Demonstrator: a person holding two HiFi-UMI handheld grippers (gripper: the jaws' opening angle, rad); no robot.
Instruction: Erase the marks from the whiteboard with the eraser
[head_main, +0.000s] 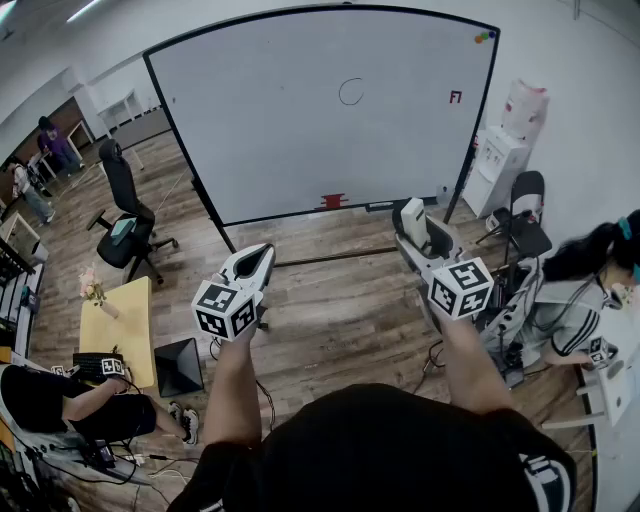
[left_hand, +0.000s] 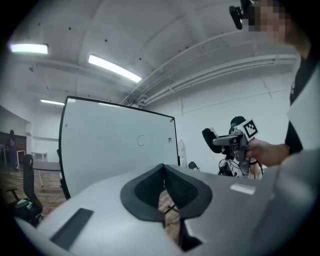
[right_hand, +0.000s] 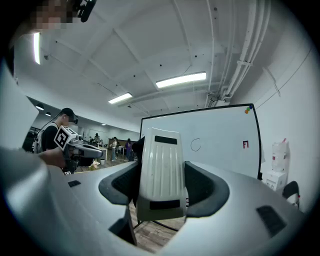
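Right claw (head_main: 416, 228) clamping eraser (right_hand: 161, 170), left claw (head_main: 258, 258) closed empty, whiteboard (head_main: 300, 120) ahead, office chair (head_main: 126, 205) beside it

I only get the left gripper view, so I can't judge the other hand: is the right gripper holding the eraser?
Observer: Yes. The right gripper view shows the right gripper with its fingers shut on the white ribbed plastic eraser, which stands upright between them.
Operator: Are there any marks besides the circle and the small red one?
Observer: The head view shows a red patch at the bottom edge of the large black-framed whiteboard. I cannot tell whether it is a mark or an object.
Operator: Is anyone near the board's right side?
Observer: A person sits off to the right, apart from the board, beside a black chair.
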